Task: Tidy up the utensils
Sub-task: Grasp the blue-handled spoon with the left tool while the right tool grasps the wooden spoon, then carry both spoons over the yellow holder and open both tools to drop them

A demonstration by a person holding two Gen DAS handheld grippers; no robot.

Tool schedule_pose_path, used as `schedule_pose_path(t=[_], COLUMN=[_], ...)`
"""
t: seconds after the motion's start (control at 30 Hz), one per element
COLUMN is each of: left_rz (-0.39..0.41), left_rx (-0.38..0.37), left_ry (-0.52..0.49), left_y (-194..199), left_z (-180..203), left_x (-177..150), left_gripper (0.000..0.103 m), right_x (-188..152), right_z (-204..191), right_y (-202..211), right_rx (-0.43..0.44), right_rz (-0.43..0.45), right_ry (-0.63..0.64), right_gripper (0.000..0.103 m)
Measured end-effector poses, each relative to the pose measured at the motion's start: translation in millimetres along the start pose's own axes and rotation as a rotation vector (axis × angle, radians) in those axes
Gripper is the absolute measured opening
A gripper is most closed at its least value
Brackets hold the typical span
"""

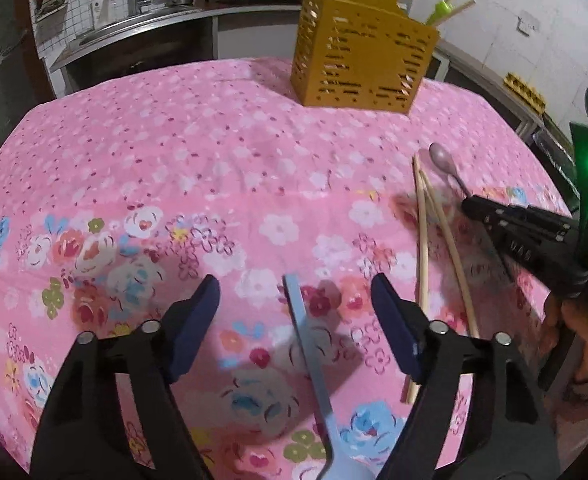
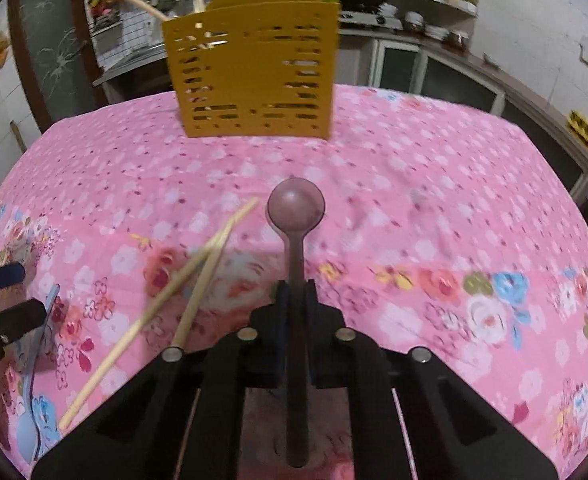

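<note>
A yellow slotted utensil holder (image 1: 364, 58) stands at the far side of the pink floral table; it also shows in the right wrist view (image 2: 254, 76), with chopsticks and a green item in it. My left gripper (image 1: 296, 292) is open, its fingers on either side of a light blue spoon (image 1: 310, 360) lying on the cloth. My right gripper (image 2: 294, 292) is shut on the handle of a brownish-pink spoon (image 2: 296, 208), bowl pointing toward the holder. This spoon (image 1: 444, 162) and the right gripper (image 1: 470, 206) show in the left wrist view. Two wooden chopsticks (image 2: 186, 284) lie crossed left of it.
The pink floral tablecloth (image 1: 174, 160) covers the table. The chopsticks (image 1: 424, 248) lie between the two grippers. A kitchen counter with a sink (image 1: 142, 20) and shelves (image 2: 426, 4) stands behind the table. The left gripper (image 2: 6, 300) shows at the right view's left edge.
</note>
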State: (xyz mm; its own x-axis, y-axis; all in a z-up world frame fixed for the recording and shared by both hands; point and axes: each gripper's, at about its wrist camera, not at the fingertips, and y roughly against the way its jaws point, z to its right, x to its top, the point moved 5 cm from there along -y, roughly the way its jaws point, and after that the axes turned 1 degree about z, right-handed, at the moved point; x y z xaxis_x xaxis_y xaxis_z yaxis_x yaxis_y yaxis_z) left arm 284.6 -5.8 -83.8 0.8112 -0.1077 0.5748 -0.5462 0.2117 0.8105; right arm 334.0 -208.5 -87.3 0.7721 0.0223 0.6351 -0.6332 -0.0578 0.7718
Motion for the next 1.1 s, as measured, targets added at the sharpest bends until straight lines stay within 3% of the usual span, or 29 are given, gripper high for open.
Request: schedule_pose_path(t=[0.13, 0.2, 0.23, 0.37, 0.67, 0.9, 1.1], left_rz=[-0.036, -0.064, -0.079, -0.081, -0.087, -0.096, -0.075], left_rx=[0.001, 0.015, 0.032, 0.063, 0.082, 0.067, 0.057], left_ry=[-0.009, -0.008, -0.011, -0.018, -0.024, -0.007, 0.012], left_y=[-3.9, -9.1, -11.7, -13.7, -23.3, -28.6, -25.3], left_z=[1.0, -0.3, -1.2, -3.8, -5.2, -3.9, -4.7], left_x=[-7.2, -9.5, -10.7, -7.7, 5.2, 14.4, 23.7], left_gripper=[0.067, 0.06, 0.05, 0.035, 0.011, 0.007, 0.006], right_x=[-4.7, -3.3, -2.3, 6.7, 26.0, 32.4, 36.7], right_z=[6.6, 6.2, 6.0, 3.3, 6.5, 3.6, 16.6], right_y=[2.3, 1.7, 1.5, -4.9, -22.7, -27.5, -11.9], right_rx=[0.008, 0.027, 0.034, 0.032, 0.031, 0.025, 0.035], right_rz=[-0.016, -0.018, -0.017, -0.019, -0.082, -0.134, -0.09], right_ry=[-0.025, -0.032, -0.036, -0.028, -0.062, -0.07, -0.099], right_gripper=[0.008, 0.009, 0.01, 0.01, 0.01, 0.009, 0.009])
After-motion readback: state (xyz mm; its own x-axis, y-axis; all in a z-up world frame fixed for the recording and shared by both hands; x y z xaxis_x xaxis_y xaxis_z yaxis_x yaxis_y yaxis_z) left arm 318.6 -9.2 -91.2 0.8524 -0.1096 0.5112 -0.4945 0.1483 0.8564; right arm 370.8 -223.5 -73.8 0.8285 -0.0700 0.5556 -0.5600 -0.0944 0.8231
